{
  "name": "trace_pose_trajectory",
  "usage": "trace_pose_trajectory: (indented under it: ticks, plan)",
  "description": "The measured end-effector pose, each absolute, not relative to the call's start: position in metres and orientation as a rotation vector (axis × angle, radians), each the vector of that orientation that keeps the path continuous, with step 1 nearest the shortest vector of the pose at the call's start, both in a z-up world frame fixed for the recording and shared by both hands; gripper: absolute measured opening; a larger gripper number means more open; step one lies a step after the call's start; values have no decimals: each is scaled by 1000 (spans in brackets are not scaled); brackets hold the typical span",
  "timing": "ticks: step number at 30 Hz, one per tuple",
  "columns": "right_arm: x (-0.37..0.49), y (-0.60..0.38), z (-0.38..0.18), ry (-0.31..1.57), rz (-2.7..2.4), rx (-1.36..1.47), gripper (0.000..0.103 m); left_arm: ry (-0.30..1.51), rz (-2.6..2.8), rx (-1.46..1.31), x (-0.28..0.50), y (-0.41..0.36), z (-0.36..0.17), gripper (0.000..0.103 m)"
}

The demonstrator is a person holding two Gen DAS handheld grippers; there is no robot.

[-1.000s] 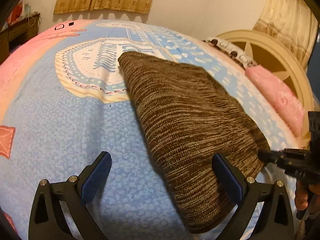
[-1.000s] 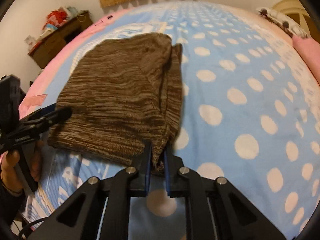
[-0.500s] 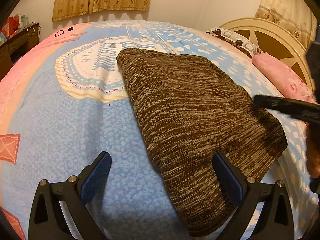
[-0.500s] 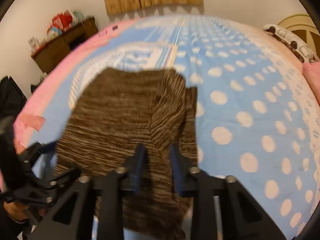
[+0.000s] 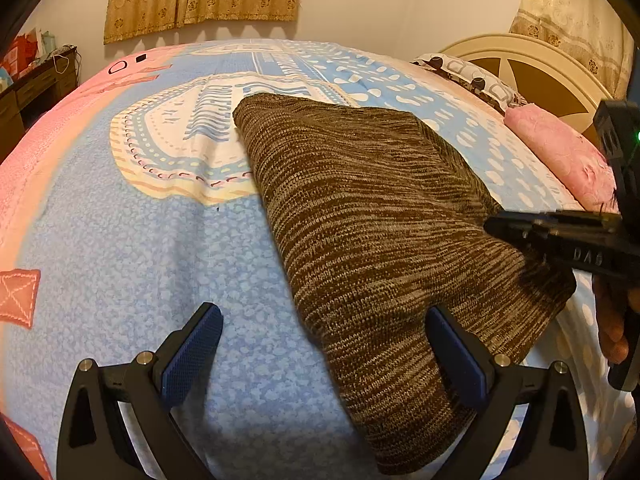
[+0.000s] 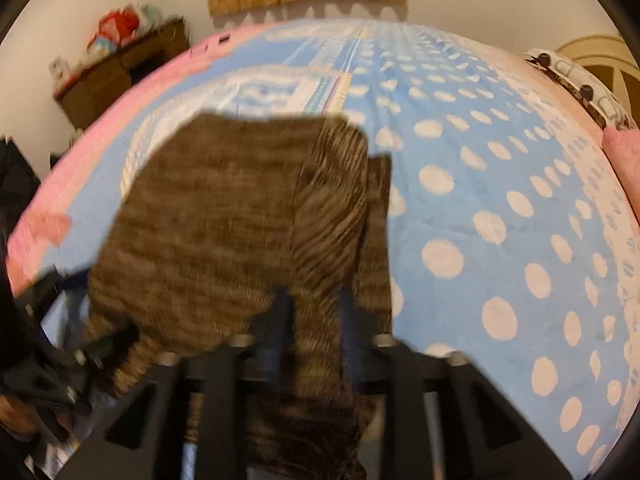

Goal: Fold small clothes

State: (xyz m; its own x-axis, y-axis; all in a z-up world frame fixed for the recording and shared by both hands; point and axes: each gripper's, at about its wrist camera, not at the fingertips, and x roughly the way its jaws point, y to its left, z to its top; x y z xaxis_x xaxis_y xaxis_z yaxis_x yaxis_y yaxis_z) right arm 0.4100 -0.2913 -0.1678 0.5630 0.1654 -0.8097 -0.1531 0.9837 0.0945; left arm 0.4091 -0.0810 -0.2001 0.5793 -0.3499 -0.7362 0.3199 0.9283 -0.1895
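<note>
A brown knit garment (image 5: 360,220) lies folded on the blue patterned bedspread (image 5: 140,260). My left gripper (image 5: 324,316) hovers open over its near left edge, with the right blue pad (image 5: 456,348) above the knit and the left pad over bare sheet. In the right wrist view, which is blurred, the garment (image 6: 220,220) runs up into my right gripper (image 6: 316,300). Its fingers stand close together with a ridge of knit between them, and more fabric shows beneath. In the left wrist view the right gripper (image 5: 496,226) reaches in over the garment's right edge.
A pink pillow (image 5: 560,152) and a patterned pillow (image 5: 472,76) lie by the cream headboard (image 5: 532,68) on the right. A wooden dresser (image 6: 120,68) with clutter stands past the bed's far left side. A hand (image 5: 616,320) holds the right gripper.
My right gripper rose from the garment's corner and moved in over the garment, and its fingers parted a little. The garment's right side now bulges outward. My left gripper stayed open in place.
</note>
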Motion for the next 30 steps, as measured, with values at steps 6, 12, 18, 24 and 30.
trace_pose_trajectory:
  ticks: [6, 12, 18, 24, 30]
  plan:
    - [448, -289, -159, 959, 207, 105, 53, 869, -392, -36, 409, -81, -200, 102]
    - [457, -274, -169, 989, 195, 31, 13, 869, -392, -37, 409, -81, -200, 102]
    - [442, -291, -155, 918, 159, 52, 11, 858, -412, -73, 408, -76, -200, 102]
    - [452, -300, -177, 967, 153, 72, 13, 862, -406, -54, 408, -79, -199, 102]
    - [463, -307, -154, 908, 152, 82, 34, 863, -411, -53, 407, -80, -198, 102]
